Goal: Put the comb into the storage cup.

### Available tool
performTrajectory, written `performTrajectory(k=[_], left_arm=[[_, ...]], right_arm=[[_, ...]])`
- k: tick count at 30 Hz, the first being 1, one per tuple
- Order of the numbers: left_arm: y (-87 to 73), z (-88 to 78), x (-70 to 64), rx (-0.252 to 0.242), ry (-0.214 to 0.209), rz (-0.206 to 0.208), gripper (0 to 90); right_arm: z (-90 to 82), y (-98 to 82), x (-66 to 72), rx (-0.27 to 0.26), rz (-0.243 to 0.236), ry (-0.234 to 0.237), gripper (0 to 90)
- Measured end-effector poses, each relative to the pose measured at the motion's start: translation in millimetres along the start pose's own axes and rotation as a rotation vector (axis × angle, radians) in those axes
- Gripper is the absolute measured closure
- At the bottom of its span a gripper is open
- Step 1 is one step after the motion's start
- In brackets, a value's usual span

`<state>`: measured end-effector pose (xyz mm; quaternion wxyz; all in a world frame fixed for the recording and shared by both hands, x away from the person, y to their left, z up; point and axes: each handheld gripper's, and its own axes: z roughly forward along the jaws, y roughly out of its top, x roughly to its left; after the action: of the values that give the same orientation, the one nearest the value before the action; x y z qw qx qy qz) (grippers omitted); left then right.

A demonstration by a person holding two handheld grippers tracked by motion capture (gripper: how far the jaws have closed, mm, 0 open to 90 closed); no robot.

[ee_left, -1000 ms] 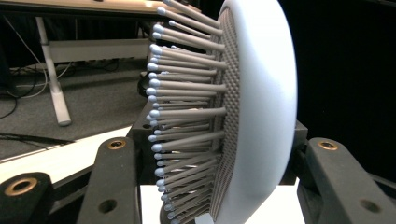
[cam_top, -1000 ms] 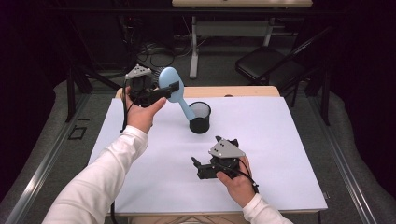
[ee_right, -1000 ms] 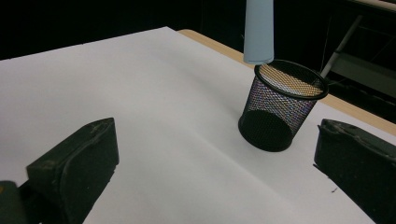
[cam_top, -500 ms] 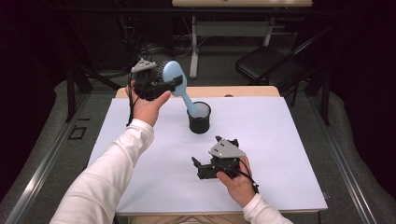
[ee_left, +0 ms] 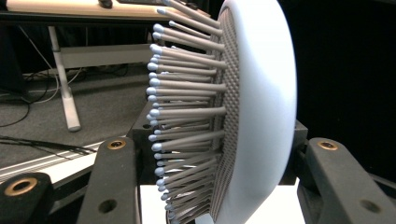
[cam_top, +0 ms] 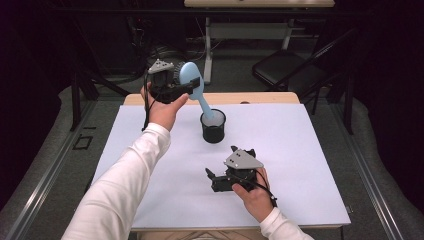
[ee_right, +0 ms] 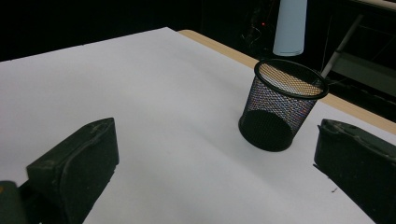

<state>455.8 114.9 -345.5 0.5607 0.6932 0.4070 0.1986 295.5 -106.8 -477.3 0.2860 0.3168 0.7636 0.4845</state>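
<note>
Hands come in from the near edge of the table (cam_top: 300,200), which has a white top. Nearest is the right gripper (cam_top: 214,180), held low over the white top, close to the person. Its two black jaws stand wide apart, and nothing is between them. In the right gripper view they rise at the left and right sides, with bare white table in the gap.

Farther out, near the middle of the table, stands a black mesh cup (cam_top: 213,126). It is upright and round, and you can see through its sides. In the right gripper view the cup (ee_right: 282,105) sits beyond the open jaws, a bit to the right, well apart from them.

Farther still, over the far left part of the table, is the left gripper (cam_top: 192,86). A long white sleeve (cam_top: 125,185) leads up to the hand that holds it. Its jaws are clamped on the head of a light blue hairbrush (cam_top: 195,82). The brush is up in the air and tilted. Its head is high at the gripper, and its handle slants down to the right, with the end just above the mouth of the cup. I cannot tell if the end dips inside. In the left gripper view the brush head (ee_left: 252,116) stands between the two jaws, with its rows of grey bristles pointing left.

Past the table are a dark floor and a black chair (cam_top: 290,70).
</note>
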Motion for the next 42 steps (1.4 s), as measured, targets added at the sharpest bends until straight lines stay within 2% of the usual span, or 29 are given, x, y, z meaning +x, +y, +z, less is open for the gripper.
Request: performTrajectory(k=[13,42], left_arm=[[2.7,14.2,-0.6,-0.014,0.022,0.002,49.8],[-3.0,37.9,0.2,0.011,0.075,-0.012,49.5]], right_arm=[[-0.4,0.1,-1.0,-0.005,0.004,0.000,0.0],[-0.2,-0.2,-2.5,-0.002,0.008,0.003,0.0]])
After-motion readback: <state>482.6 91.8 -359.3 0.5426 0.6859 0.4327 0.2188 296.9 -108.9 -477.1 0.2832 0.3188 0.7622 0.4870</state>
